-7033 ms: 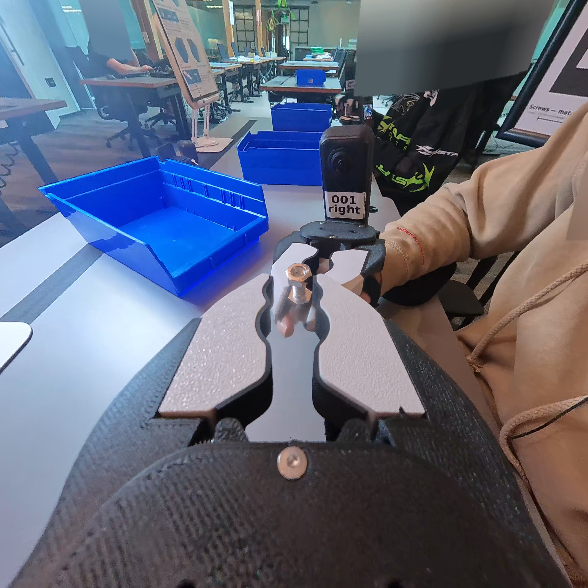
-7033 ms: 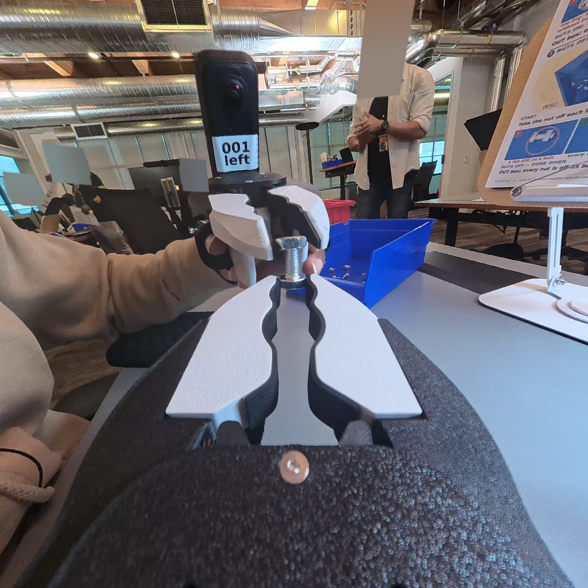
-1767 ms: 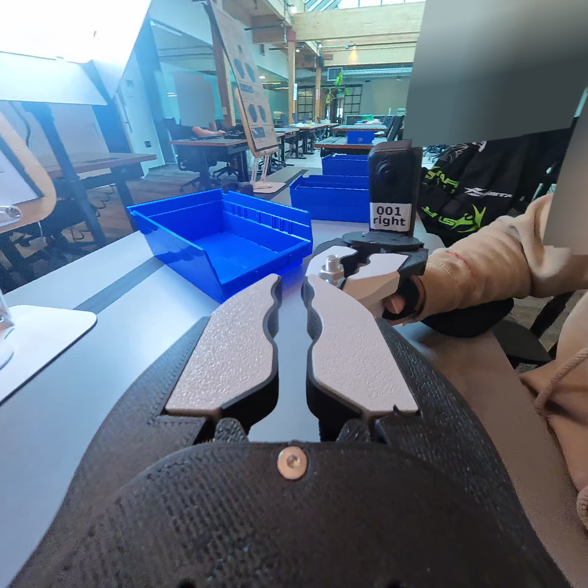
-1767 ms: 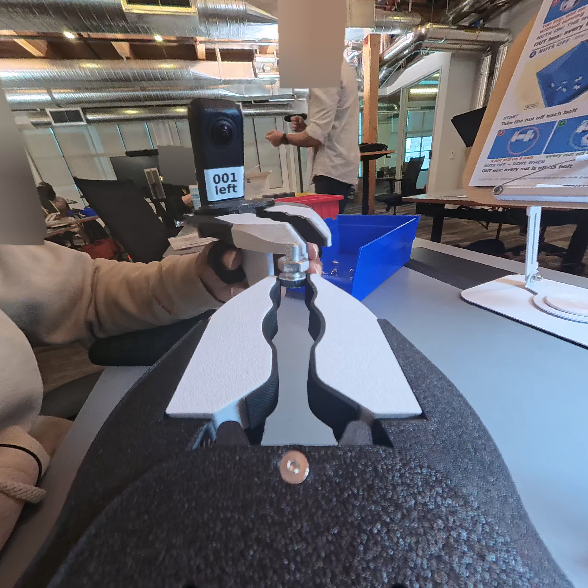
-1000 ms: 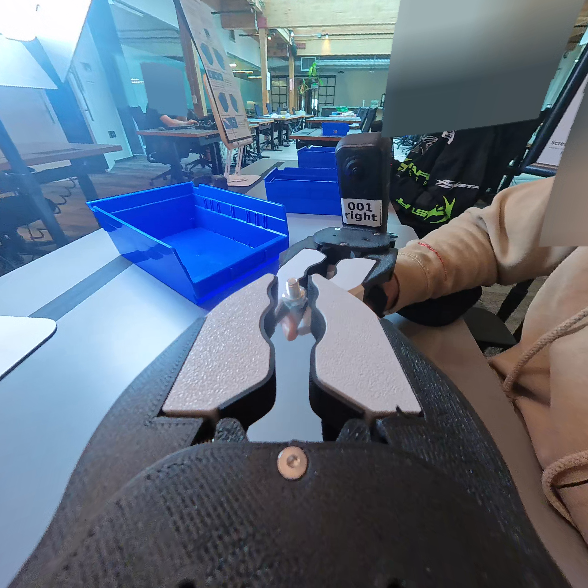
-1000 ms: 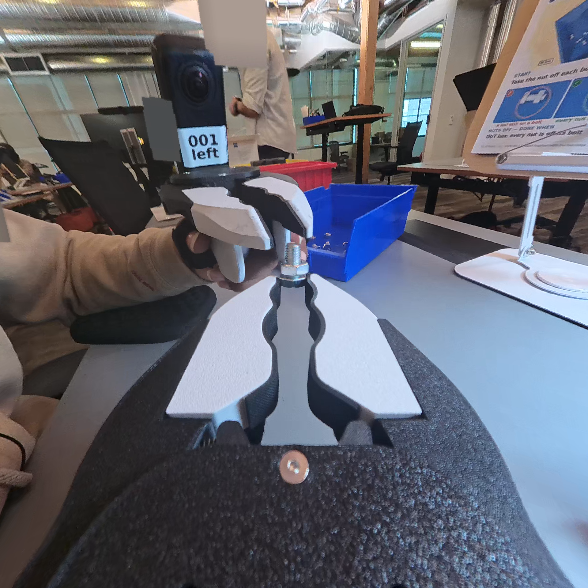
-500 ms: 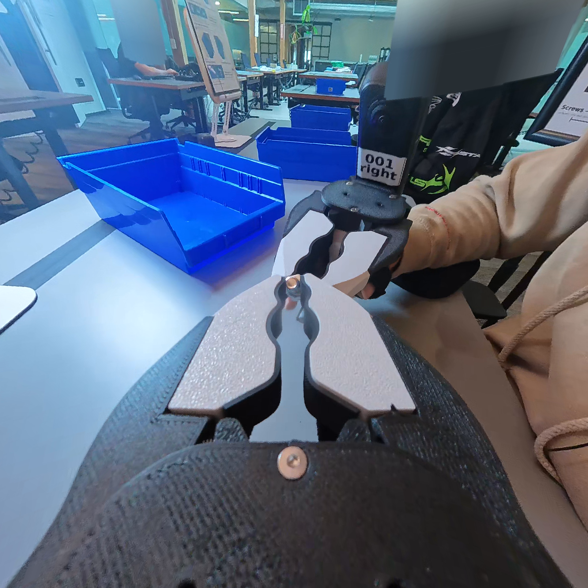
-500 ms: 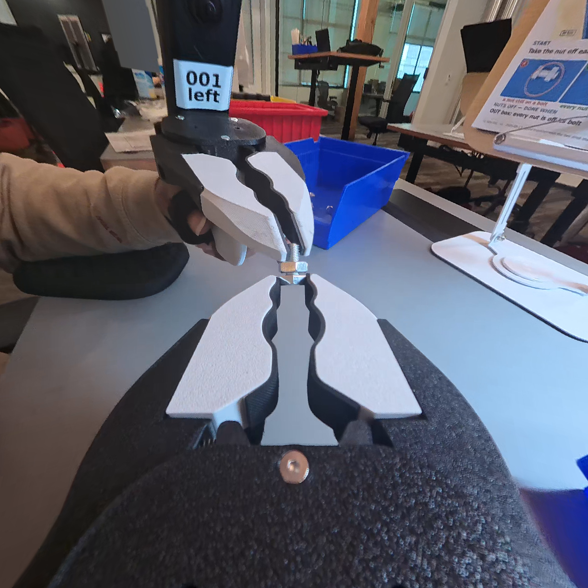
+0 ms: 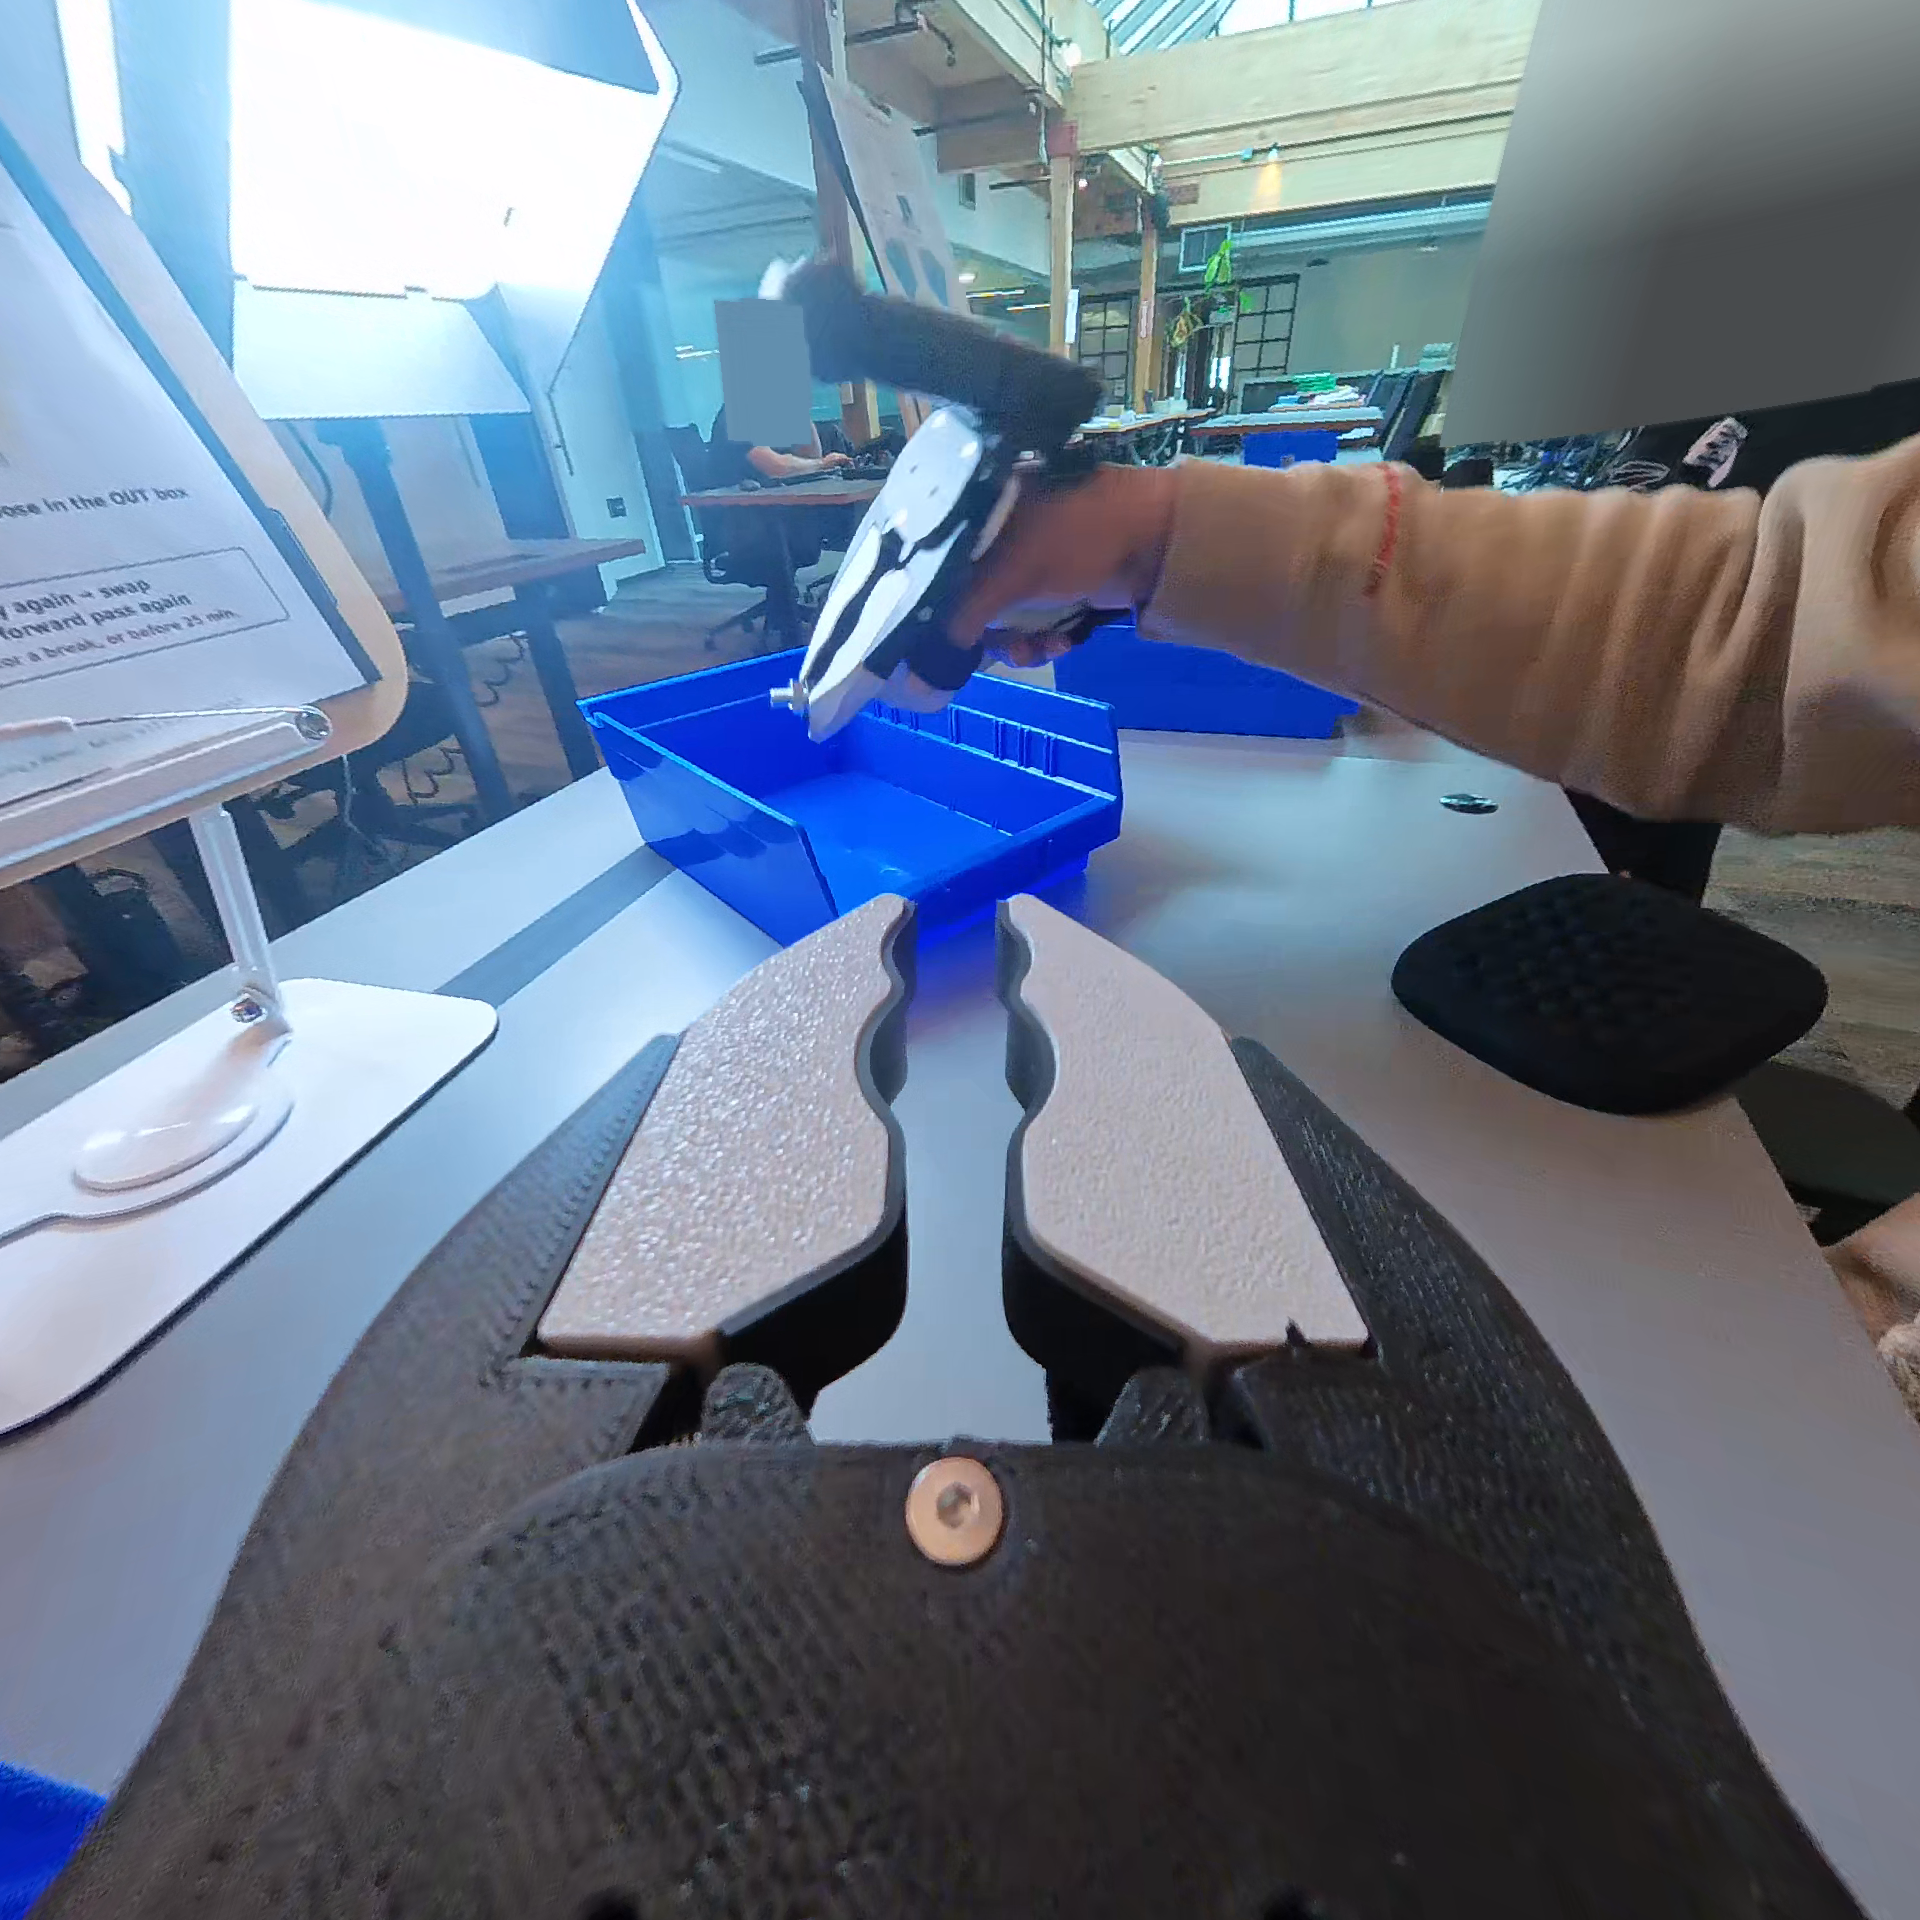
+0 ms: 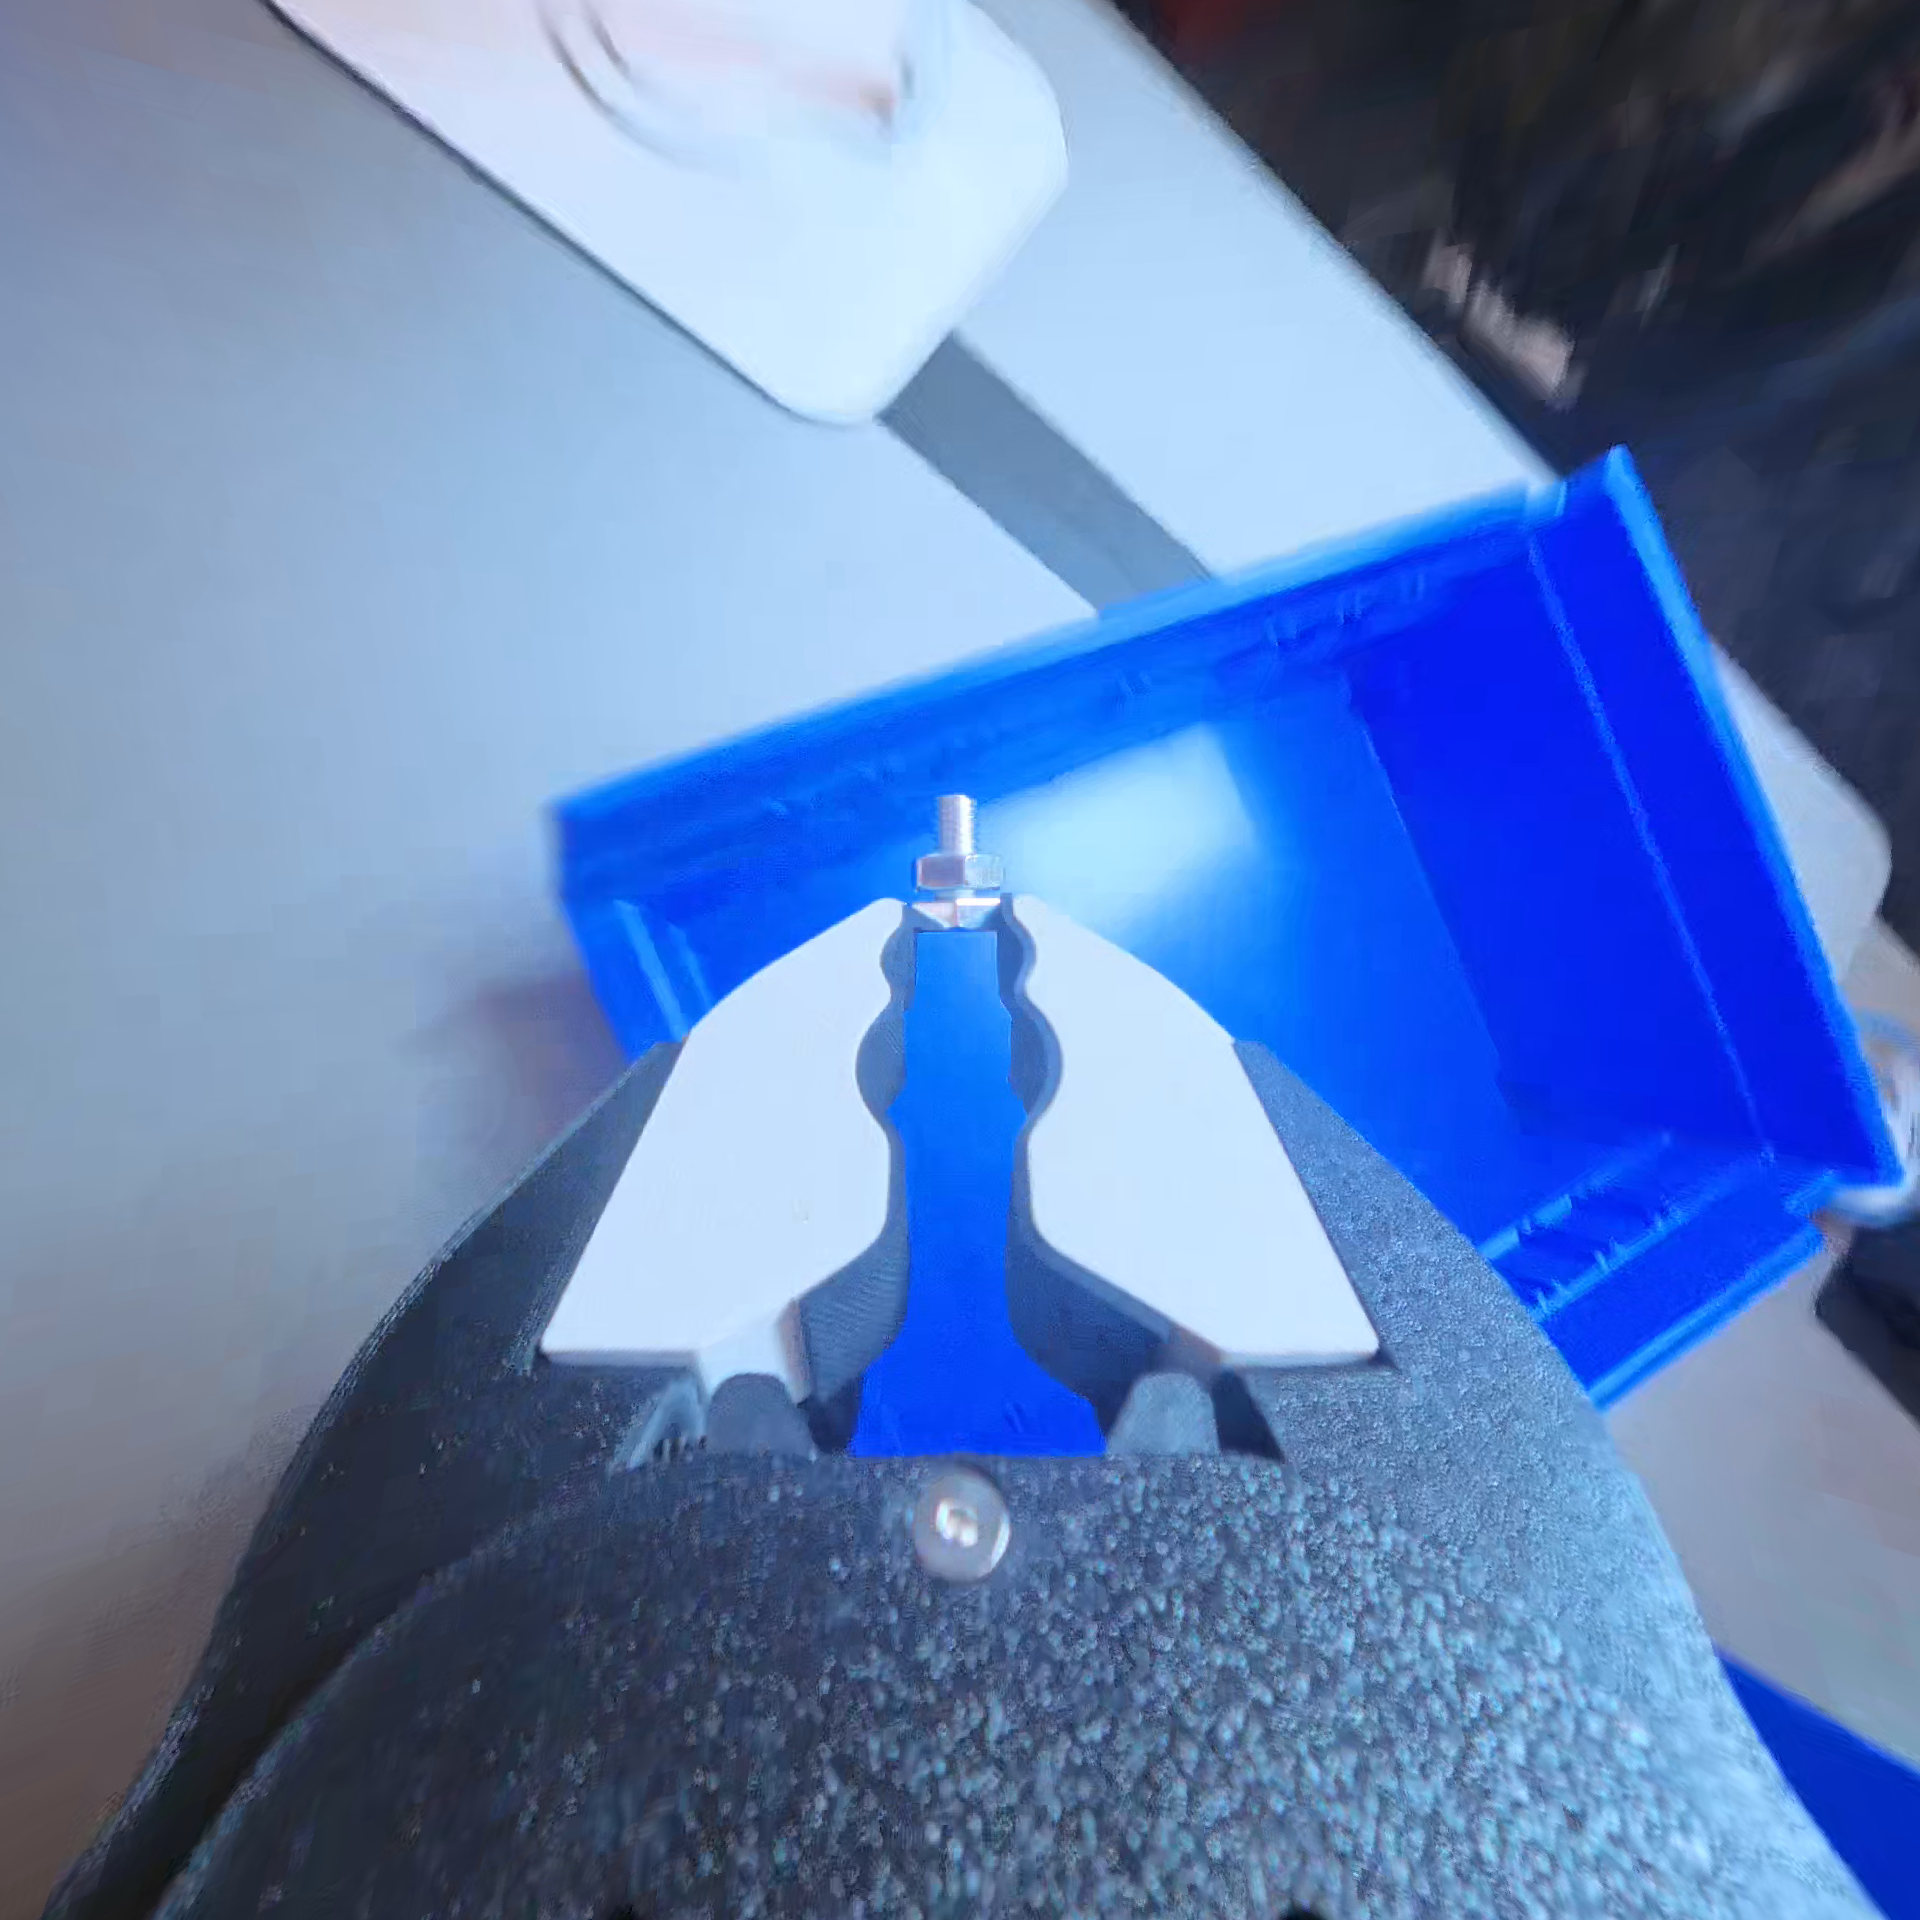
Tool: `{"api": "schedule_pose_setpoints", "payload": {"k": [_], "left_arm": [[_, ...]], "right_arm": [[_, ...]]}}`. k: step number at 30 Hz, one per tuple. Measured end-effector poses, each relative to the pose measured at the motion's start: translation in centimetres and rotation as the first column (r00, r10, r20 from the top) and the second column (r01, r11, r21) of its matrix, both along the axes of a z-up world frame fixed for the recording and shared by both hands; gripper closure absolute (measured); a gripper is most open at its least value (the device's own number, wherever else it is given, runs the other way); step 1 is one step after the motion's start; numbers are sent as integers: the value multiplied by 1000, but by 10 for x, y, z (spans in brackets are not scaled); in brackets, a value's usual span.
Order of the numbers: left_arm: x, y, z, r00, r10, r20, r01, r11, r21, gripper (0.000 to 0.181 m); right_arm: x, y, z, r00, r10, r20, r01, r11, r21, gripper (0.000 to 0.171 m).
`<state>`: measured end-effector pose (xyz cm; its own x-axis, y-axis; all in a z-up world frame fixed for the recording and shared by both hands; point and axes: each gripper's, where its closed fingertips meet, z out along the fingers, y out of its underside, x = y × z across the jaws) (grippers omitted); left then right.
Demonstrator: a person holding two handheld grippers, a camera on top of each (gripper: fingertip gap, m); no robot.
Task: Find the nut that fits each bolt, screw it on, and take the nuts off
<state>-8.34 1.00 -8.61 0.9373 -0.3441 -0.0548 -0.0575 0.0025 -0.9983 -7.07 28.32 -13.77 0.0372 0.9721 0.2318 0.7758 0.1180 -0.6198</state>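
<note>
My right gripper (image 10: 956, 912) is shut on a small silver bolt (image 10: 954, 868). It pinches the head end; a nut sits just beyond the fingertips and the thread sticks out past it. It holds the bolt above the open blue bin (image 10: 1621, 831). In the left wrist view the right gripper (image 9: 821, 717) points down over the far side of the same bin (image 9: 717, 800), with the bolt (image 9: 784, 698) at its tip. My left gripper (image 9: 954, 920) is low over the grey table in front of the bin, its fingers a little apart with nothing between them.
A sign board (image 9: 125, 540) on a white stand base (image 9: 208, 1101) stands at the left; the base also shows in the right wrist view (image 10: 727, 156). A black padded rest (image 9: 1605, 1003) lies at the right table edge. A second blue bin (image 9: 1195, 686) stands behind the sleeve (image 9: 1507, 623). The gap from one gripper's tips to the other's is roughly 30 cm.
My left gripper has let go of the bolt's end and drawn back. My right gripper has swung away with the bolt and nut and now tilts down over the blue bin.
</note>
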Motion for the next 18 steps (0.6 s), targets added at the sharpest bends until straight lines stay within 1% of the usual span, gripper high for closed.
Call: {"api": "schedule_pose_setpoints", "payload": {"k": [1, 3, 5, 9, 12, 15, 18], "left_arm": [[-1, -1, -1, 1000, 4, -10, -4, 1000, 3, 168], [-3, -2, -2, 1000, 20, -19, -20, 1000, 9, 169], [-7, -3, -3, 999, 37, -11, -37, 999, 11, 170], [-24, -9, -5, 993, 118, 3, -118, 993, 20, 171], [-44, -14, -7, 980, 197, 15, -197, 980, 17, 172], [-67, -19, -8, 960, 280, -5, -280, 960, 19, 172], [-87, -23, -8, 937, 349, -14, -349, 937, 18, 172]], "right_arm": [[2, 18, -12, 996, -47, 80, 48, 999, -6, 156], [4, 43, -38, 974, -135, 184, 144, 989, -35, 156], [4, 52, -66, 944, -196, 265, 228, 969, -96, 156], [0, 55, -100, 905, -273, 325, 342, 923, -176, 156], [4, 55, -113, 882, -300, 362, 381, 907, -178, 156], [8, 50, -121, 875, -286, 390, 386, 899, -207, 156], [7, 47, -122, 881, -288, 375, 390, 891, -233, 152]]}}
